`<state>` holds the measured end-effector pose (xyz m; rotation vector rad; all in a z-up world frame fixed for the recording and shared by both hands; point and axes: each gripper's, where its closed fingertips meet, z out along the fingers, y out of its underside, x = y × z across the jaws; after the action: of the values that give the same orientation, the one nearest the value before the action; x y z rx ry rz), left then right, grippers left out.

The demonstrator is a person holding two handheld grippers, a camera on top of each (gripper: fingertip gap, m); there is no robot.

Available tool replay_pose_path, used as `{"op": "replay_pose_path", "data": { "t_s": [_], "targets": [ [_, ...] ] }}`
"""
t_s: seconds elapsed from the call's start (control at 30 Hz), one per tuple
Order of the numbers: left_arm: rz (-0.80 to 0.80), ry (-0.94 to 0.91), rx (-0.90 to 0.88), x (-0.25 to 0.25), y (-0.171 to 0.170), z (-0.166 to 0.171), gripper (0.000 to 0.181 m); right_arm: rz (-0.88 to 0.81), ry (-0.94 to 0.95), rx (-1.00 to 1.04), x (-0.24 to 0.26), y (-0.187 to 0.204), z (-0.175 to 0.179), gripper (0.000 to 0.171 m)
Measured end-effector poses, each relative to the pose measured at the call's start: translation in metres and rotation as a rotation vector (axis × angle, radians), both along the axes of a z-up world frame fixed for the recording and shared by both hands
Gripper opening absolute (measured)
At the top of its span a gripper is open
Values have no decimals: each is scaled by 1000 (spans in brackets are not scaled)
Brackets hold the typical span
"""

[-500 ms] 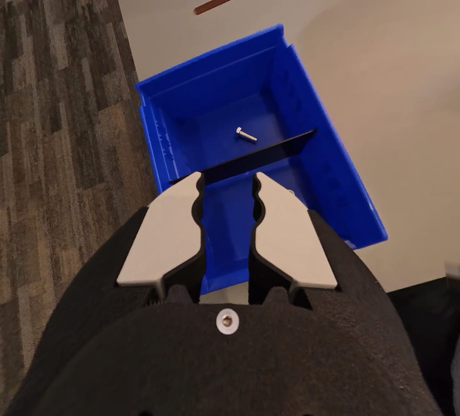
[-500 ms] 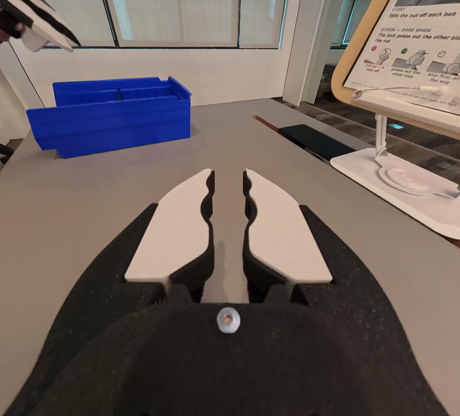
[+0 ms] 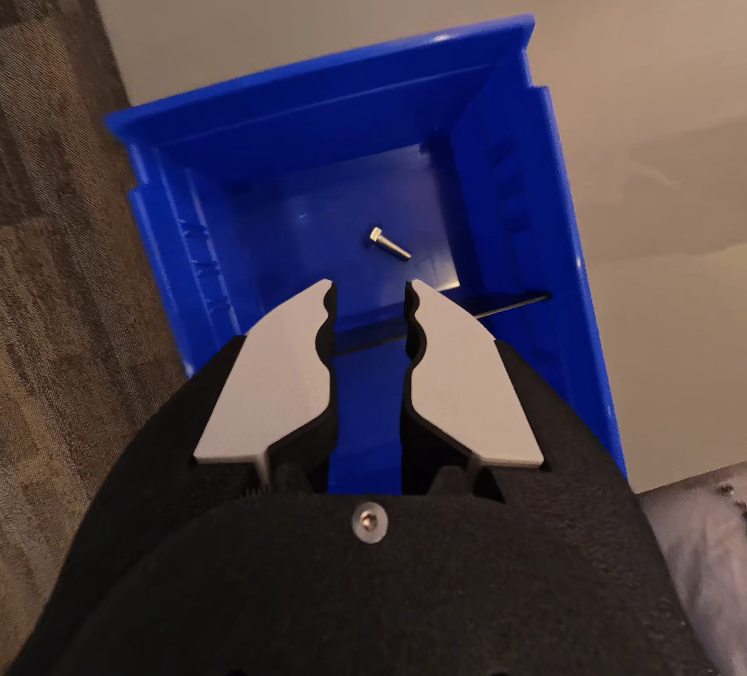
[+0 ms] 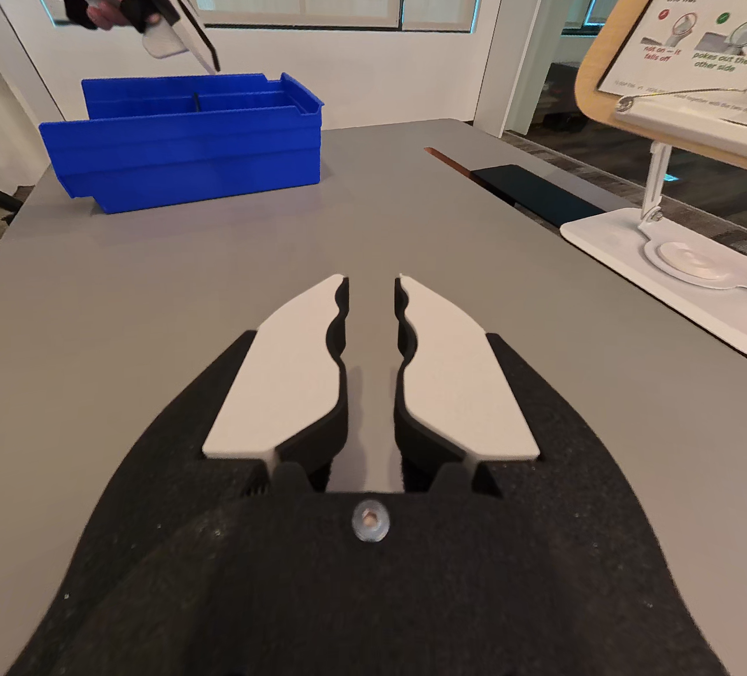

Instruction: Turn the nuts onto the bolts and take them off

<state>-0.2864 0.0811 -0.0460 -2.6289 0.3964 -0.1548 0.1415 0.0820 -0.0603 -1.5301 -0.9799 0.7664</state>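
A blue bin (image 3: 307,119) with a black divider (image 3: 513,303) stands at the table's edge. One small silver bolt (image 3: 390,243) lies in its far compartment. My left gripper (image 3: 368,285) is open and empty, hovering over the bin just short of the bolt, above the divider. In the right wrist view the bin (image 4: 182,155) stands at the far left of the grey table, with the left gripper (image 4: 210,64) held by a hand above its rim. My right gripper (image 4: 371,280) is open and empty, low over the table. No nut is visible.
An instruction board on a white stand (image 4: 663,252) stands at the right of the table (image 4: 242,272). A dark flat pad (image 4: 533,196) and a brown strip (image 4: 446,161) lie beyond it. Carpeted floor (image 3: 52,252) drops off left of the bin. The grippers' ends are close to 45 centimeters from one another.
My left gripper has moved down and forward over the bin, closer to the bolt. My right gripper has stayed in about the same place with its jaws slightly wider.
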Motion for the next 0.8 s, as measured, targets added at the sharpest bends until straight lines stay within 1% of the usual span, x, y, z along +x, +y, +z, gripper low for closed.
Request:
{"op": "replay_pose_path", "data": {
  "t_s": [0.1, 0.17, 0.27, 0.33, 0.4, 0.47, 0.5, 0.57, 0.63, 0.67, 0.7, 0.73, 0.77, 0.8],
  "targets": [
    [-51, 34, -58, 8, -4, -16, 35, 14, -48, 6, -4, -3, -5, 21],
    [-87, 47, -49, 14, -6, -19, 32, 34, -64, 5, -9, -7, -7, 21],
    [-129, 68, -28, 21, 1, -18, 33, 64, -76, 4, -16, -11, -7, 22],
    [-159, 100, -68, 21, 6, -23, 33, 81, -83, 6, -21, -14, -7, 23],
    [-244, 180, -150, 16, 7, -36, 34, 96, -103, 7, -23, -17, -10, 23],
    [-346, 285, -145, 11, 10, -44, 34, 99, -137, 0, -24, -18, -16, 23],
    [-379, 304, -119, 13, 9, -44, 32, 97, -155, -1, -23, -18, -19, 23],
    [-427, 236, -43, 29, 4, -37, 30, 101, -172, -7, -23, -18, -23, 24],
    [-450, 158, 75, 43, -1, -20, 32, 110, -168, -13, -25, -19, -24, 24],
    [-477, 132, 150, 49, -5, -9, 37, 116, -165, -16, -27, -19, -23, 24],
    [-498, 127, 220, 52, -11, 2, 38, 122, -164, -17, -28, -20, -23, 24],
    [-521, 127, 270, 54, -21, 10, 43, 127, -166, -17, -30, -21, -24, 24],
    [-549, 124, 293, 55, -35, 13, 49, 131, -171, -17, -31, -21, -25, 24],
    [-563, 134, 286, 54, -51, 11, 50, 134, -179, -18, -31, -22, -26, 24]
  ]
}}
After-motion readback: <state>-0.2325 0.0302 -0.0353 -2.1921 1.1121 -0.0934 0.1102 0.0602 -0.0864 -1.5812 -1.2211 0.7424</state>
